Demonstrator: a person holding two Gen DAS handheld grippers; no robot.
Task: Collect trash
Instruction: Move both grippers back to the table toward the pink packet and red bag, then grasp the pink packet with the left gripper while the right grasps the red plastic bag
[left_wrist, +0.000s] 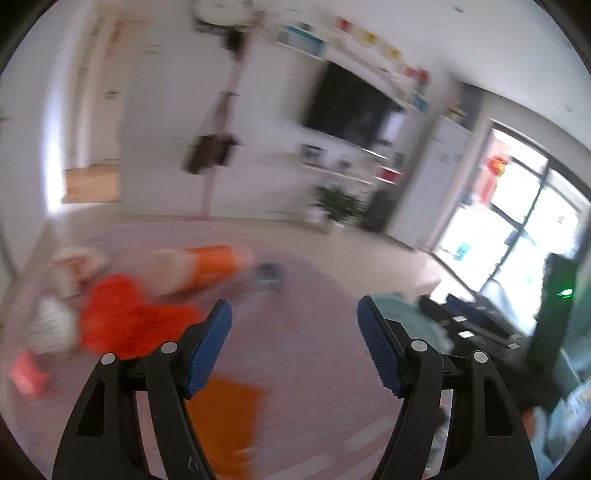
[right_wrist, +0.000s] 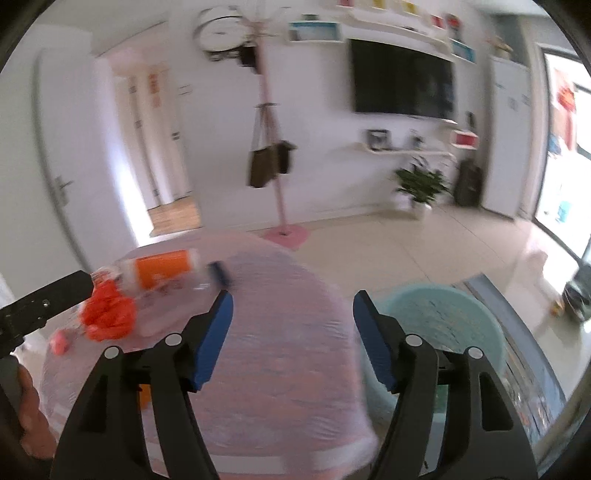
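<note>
Left tool (left_wrist: 294, 314): its blue-padded fingers (left_wrist: 207, 350) stood wide apart with nothing between them, held above the round desk covered in pinkish clear plastic film (right_wrist: 280, 332). Right tool (right_wrist: 292, 306): likewise spread wide and empty, over the near half of the same desk, its blue pads (right_wrist: 214, 339) framing bare film.

Trash lay grouped along the far-left edge of the desk. A crumpled bright-orange plastic bag (left_wrist: 125, 317) sat nearest the left tool, toward the desk's left edge. Just behind it lay an orange-and-white cylindrical container on its side (left_wrist: 199, 266), with a small dark blue object (left_wrist: 271, 275) just beyond its right end; blur hid what that object was. A white and red crumpled wrapper (left_wrist: 77, 266) lay at the far-left edge, and a small pink-red scrap (left_wrist: 26, 376) lay near the left rim. A flat orange piece (left_wrist: 225, 417) lay on the desk below the left tool's left finger.

A pale teal round plastic bin (right_wrist: 443, 325) stood just beside the desk's right edge, behind the right tool's right finger. In the right wrist view the left tool's black body entered from the left edge, reaching to the orange bag. Both views were motion-blurred.
</note>
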